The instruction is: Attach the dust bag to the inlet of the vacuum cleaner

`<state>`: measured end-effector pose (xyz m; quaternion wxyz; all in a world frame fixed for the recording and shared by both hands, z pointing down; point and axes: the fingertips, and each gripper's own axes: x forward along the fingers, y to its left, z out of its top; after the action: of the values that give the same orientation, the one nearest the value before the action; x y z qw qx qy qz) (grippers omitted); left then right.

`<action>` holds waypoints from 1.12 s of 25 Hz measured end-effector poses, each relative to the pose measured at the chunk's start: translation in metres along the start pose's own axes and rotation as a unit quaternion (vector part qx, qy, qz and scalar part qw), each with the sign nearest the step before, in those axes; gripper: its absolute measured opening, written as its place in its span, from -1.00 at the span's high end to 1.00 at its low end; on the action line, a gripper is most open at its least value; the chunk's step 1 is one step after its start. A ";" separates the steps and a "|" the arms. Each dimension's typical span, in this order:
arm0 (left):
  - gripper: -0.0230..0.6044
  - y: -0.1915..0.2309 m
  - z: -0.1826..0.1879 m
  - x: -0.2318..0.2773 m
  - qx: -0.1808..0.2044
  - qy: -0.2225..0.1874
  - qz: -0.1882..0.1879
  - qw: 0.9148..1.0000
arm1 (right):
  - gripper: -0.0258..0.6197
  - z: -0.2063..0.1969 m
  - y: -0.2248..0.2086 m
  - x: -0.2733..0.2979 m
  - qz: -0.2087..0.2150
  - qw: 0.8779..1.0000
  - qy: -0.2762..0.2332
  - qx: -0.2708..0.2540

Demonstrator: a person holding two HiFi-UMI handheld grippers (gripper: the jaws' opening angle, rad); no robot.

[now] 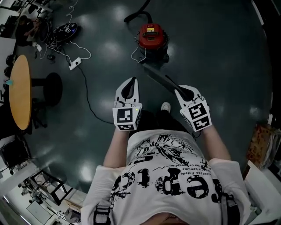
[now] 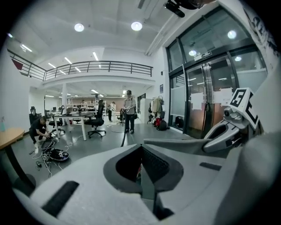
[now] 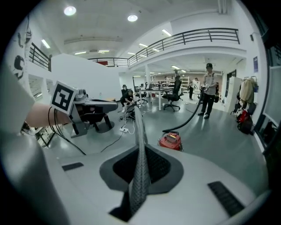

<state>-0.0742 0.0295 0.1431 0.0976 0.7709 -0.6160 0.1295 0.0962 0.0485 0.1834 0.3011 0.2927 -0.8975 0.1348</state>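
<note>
The red vacuum cleaner (image 1: 151, 37) stands on the dark floor ahead of me, its black hose (image 1: 136, 13) running away from it; it also shows in the right gripper view (image 3: 171, 140). My right gripper (image 1: 181, 90) is shut on the dust bag (image 1: 160, 78), a thin dark-grey sheet that reaches toward the vacuum. Edge-on, the bag (image 3: 140, 167) rises from between the right gripper's (image 3: 139, 147) jaws. My left gripper (image 1: 131, 80) is held beside it, level with it, shut and empty. In its own view the left gripper (image 2: 141, 149) sees the bag (image 2: 175, 143) and right gripper (image 2: 228, 127) to its right.
A round wooden table (image 1: 19, 92) stands at the left, with a power strip (image 1: 74, 63) and cables on the floor nearby. A cardboard box (image 1: 263, 145) sits at the right. Further off, a standing person (image 3: 207, 90) holds a hose, and another crouches (image 2: 39, 127) near desks and chairs.
</note>
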 end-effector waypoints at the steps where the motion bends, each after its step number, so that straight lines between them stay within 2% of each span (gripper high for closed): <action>1: 0.92 -0.003 0.000 0.009 0.000 0.003 -0.004 1.000 | 0.84 0.001 -0.007 0.005 0.004 1.000 0.002 -0.007; 6: 0.92 -0.004 -0.008 0.055 0.021 0.020 -0.028 0.999 | 0.84 -0.004 -0.037 0.036 0.022 0.999 0.021 -0.036; 10: 0.92 0.014 -0.004 0.086 0.026 0.007 -0.028 0.999 | 0.84 -0.011 -0.060 0.065 0.025 0.998 0.045 -0.030; 13: 0.92 0.030 -0.018 0.114 0.035 0.012 -0.040 0.999 | 0.84 -0.018 -0.069 0.093 0.032 0.998 0.053 -0.023; 18: 0.92 0.069 -0.062 0.185 0.046 0.020 -0.057 0.997 | 0.84 -0.044 -0.087 0.159 0.020 0.998 0.053 0.013; 22: 0.92 0.079 -0.109 0.233 0.005 0.011 -0.108 0.994 | 0.84 -0.080 -0.095 0.216 0.023 0.999 0.047 -0.003; 25: 0.92 0.093 -0.148 0.265 -0.027 -0.023 -0.094 0.995 | 0.84 -0.111 -0.109 0.259 0.027 0.999 0.031 -0.027; 28: 0.92 0.102 -0.202 0.295 -0.009 -0.043 -0.075 0.996 | 0.84 -0.151 -0.122 0.303 0.029 0.998 0.014 -0.051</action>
<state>-0.1286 -0.2029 0.4282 0.0875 0.8191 -0.5609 0.0831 0.0436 -0.1192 0.4974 0.3243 0.2493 -0.9068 0.1018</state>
